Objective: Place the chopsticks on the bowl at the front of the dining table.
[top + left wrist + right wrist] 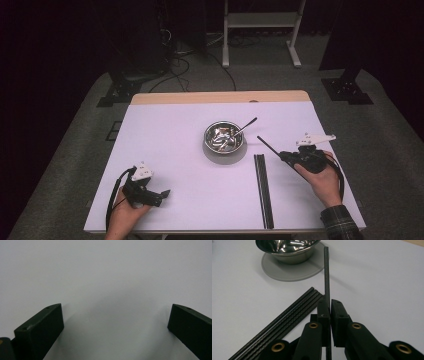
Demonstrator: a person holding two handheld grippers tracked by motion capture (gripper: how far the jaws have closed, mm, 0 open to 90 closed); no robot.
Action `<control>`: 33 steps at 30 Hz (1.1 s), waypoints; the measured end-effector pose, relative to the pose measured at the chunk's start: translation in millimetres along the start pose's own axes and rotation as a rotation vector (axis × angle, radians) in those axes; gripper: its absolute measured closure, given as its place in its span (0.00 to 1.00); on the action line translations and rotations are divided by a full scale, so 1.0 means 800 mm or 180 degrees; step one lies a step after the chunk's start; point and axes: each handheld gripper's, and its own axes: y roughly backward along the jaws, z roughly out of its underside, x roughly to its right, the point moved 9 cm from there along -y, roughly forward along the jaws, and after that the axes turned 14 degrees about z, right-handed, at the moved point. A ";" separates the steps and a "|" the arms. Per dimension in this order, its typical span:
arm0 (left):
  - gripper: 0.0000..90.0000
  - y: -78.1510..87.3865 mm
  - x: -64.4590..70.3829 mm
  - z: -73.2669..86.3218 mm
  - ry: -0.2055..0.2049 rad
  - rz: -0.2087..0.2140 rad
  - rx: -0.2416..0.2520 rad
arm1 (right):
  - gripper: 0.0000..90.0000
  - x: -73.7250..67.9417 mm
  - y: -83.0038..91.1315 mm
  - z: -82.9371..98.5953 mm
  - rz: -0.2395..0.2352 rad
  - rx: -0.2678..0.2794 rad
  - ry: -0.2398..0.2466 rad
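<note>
White table [165,145], bowl [224,136] on coaster, rod bundle [263,190] alongside, right gripper [329,305] fingers pinching one rod [326,272], left gripper [116,320] wide, seemingly empty.

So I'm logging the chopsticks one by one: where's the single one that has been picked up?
The single chopstick is clamped in the right gripper, on the table's right side in the high view, its tip aimed at the metal bowl, just right of the chopstick bundle.

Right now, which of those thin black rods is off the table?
The single black rod clamped in the right gripper; it points toward the steel bowl, while the other rods lie bundled flat on the table.
</note>
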 end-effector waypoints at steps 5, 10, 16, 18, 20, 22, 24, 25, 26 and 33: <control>0.00 0.000 0.000 0.000 0.0000 0.0000 0.0000 | 0.95 -0.004 -0.004 -0.009 -0.0018 0.0013 0.0008; 0.00 0.000 0.000 0.000 0.0001 0.0000 0.0006 | 0.95 -0.010 -0.008 -0.018 -0.0048 0.0021 0.0024; 0.00 0.000 0.000 0.000 0.0000 -0.0001 0.0008 | 0.95 -0.014 -0.015 -0.026 -0.0062 0.0009 0.0039; 0.00 0.000 0.000 0.000 0.0000 -0.0001 0.0008 | 0.95 -0.015 -0.017 -0.029 -0.0068 0.0005 0.0039; 0.00 0.000 0.000 0.000 0.0000 -0.0001 0.0008 | 0.95 -0.016 -0.019 -0.032 -0.0071 0.0001 0.0038; 0.00 0.000 0.000 0.000 0.0001 -0.0001 0.0008 | 0.95 -0.017 -0.021 -0.034 -0.0077 0.0002 0.0044; 0.00 0.000 0.000 0.000 0.0001 -0.0001 0.0008 | 0.95 -0.018 -0.023 -0.037 -0.0084 -0.0001 0.0041; 0.00 0.000 0.000 0.000 0.0000 0.0000 0.0008 | 0.95 -0.019 -0.024 -0.039 -0.0088 -0.0003 0.0042; 0.00 0.000 0.000 0.000 0.0000 -0.0001 0.0008 | 0.95 -0.019 -0.025 -0.040 -0.0091 0.0003 0.0038; 0.00 0.000 0.000 0.000 0.0001 0.0000 0.0008 | 0.95 -0.024 -0.033 -0.050 -0.0100 0.0005 0.0059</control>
